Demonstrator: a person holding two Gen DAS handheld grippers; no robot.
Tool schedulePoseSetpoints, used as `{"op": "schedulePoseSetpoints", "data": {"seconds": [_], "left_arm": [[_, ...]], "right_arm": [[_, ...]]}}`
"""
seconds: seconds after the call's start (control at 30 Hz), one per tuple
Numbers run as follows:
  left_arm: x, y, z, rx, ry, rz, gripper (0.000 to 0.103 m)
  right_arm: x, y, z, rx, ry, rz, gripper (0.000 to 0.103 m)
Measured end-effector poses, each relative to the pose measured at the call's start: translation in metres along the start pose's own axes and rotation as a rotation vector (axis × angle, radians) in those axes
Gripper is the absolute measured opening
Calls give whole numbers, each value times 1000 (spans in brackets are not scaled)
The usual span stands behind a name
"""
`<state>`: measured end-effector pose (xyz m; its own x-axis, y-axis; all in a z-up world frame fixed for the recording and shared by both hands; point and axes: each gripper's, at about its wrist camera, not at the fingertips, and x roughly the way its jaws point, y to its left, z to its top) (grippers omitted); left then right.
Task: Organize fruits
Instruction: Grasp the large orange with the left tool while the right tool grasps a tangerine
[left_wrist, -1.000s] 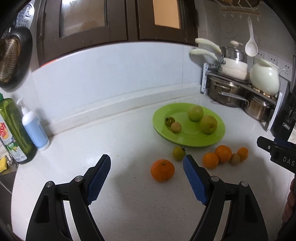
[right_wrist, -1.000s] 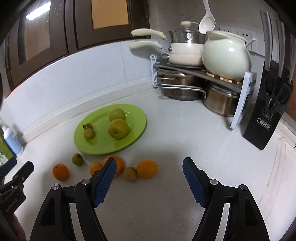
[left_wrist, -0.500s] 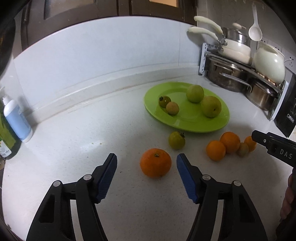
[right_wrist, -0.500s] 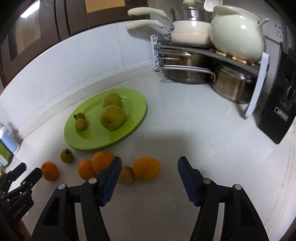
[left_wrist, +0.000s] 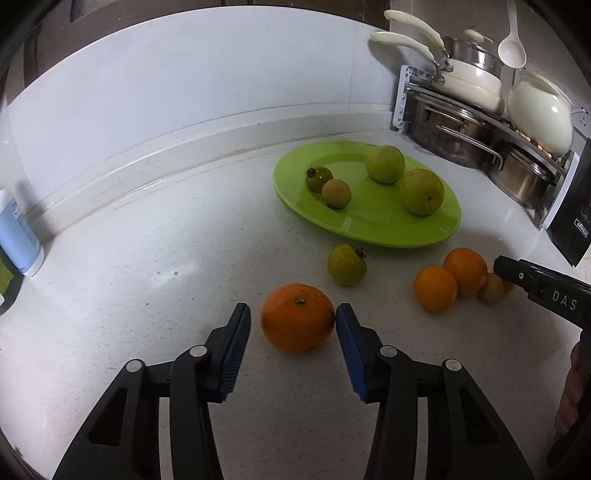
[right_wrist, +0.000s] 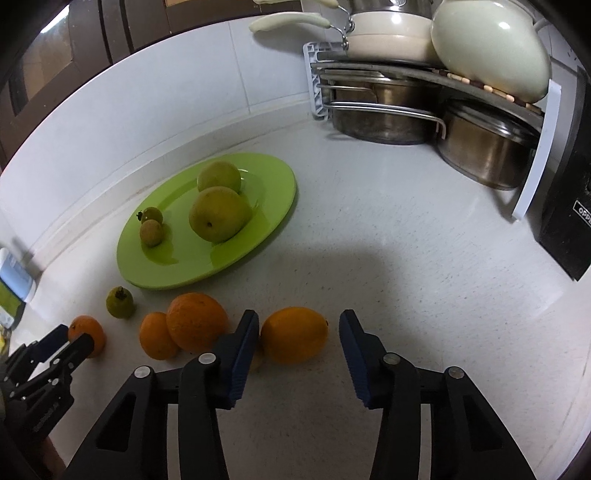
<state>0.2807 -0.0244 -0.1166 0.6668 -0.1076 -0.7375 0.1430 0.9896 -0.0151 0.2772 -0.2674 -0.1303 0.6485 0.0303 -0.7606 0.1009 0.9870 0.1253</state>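
Readable text, left wrist view: white letters "DAS" are showing on the black body of the right gripper (left_wrist: 546, 291), which is entering from the right edge. A small white label is sitting low on the black knife block (left_wrist: 576, 218) at far right; its letters are too small to read here.

Right wrist view: the same knife block (right_wrist: 569, 206) is carrying a white-bordered label reading "OPPE", cut off by the frame edge. Faint embossed lettering is showing on the left gripper (right_wrist: 55, 354) body at lower left, not legible. The bottle (right_wrist: 13, 273) label at the left edge is blurred, unreadable.
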Motion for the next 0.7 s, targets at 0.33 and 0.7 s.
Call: {"op": "schedulePoseSetpoints", "data": {"seconds": [0.33, 0.7], "left_arm": [[2, -2, 0, 5, -5, -1, 42], [-7, -3, 3, 8, -29, -6, 41]], "right_arm": [[5, 1, -3, 12, 32, 21, 40], [-4, 2, -3, -5, 5, 20, 40]]}}
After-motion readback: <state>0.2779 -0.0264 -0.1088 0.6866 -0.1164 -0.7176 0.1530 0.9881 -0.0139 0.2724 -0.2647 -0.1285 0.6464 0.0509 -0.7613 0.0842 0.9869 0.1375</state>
